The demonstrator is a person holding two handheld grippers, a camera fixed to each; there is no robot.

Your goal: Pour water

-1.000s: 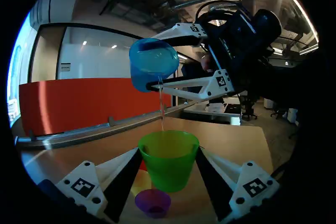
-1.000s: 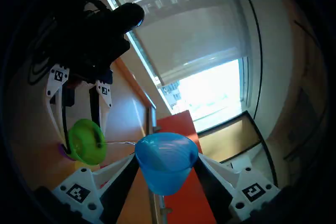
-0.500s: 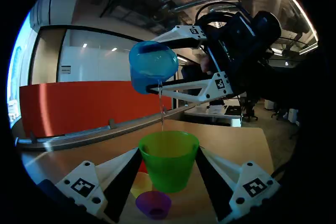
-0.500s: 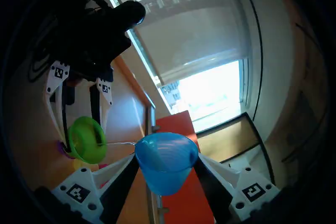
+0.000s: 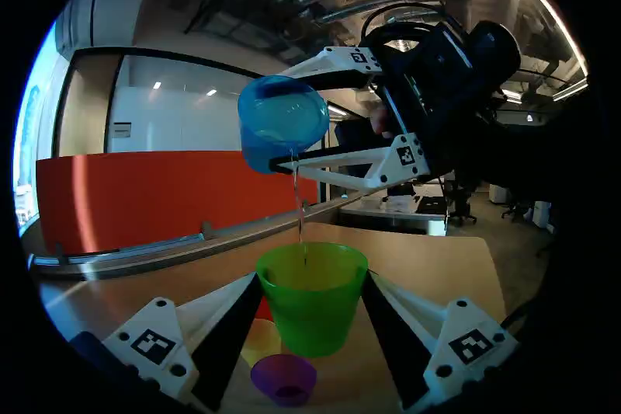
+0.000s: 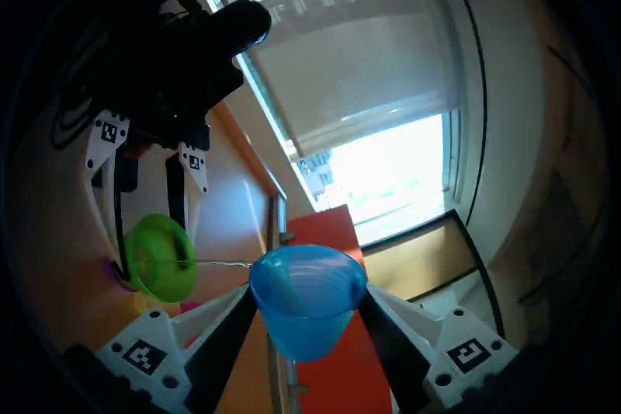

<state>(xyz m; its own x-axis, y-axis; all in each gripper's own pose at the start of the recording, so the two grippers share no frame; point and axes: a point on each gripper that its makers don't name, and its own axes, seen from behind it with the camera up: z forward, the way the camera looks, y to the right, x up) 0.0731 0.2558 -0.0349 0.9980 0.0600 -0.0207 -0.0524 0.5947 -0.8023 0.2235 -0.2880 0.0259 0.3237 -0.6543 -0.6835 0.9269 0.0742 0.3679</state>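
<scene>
Left gripper view: my left tongs (image 5: 310, 283) are closed on the upright green cup (image 5: 312, 309), both fingers pressing its sides, held over the counter (image 5: 435, 259). Above it, the right tongs (image 5: 283, 119) clamp the tilted blue cup (image 5: 279, 123). A thin water stream (image 5: 298, 204) falls from its rim into the green cup. A purple cup (image 5: 283, 377) stands below, seemingly near the counter's front edge. Right gripper view: a bright window (image 6: 388, 161) lies beyond the blue cup.
</scene>
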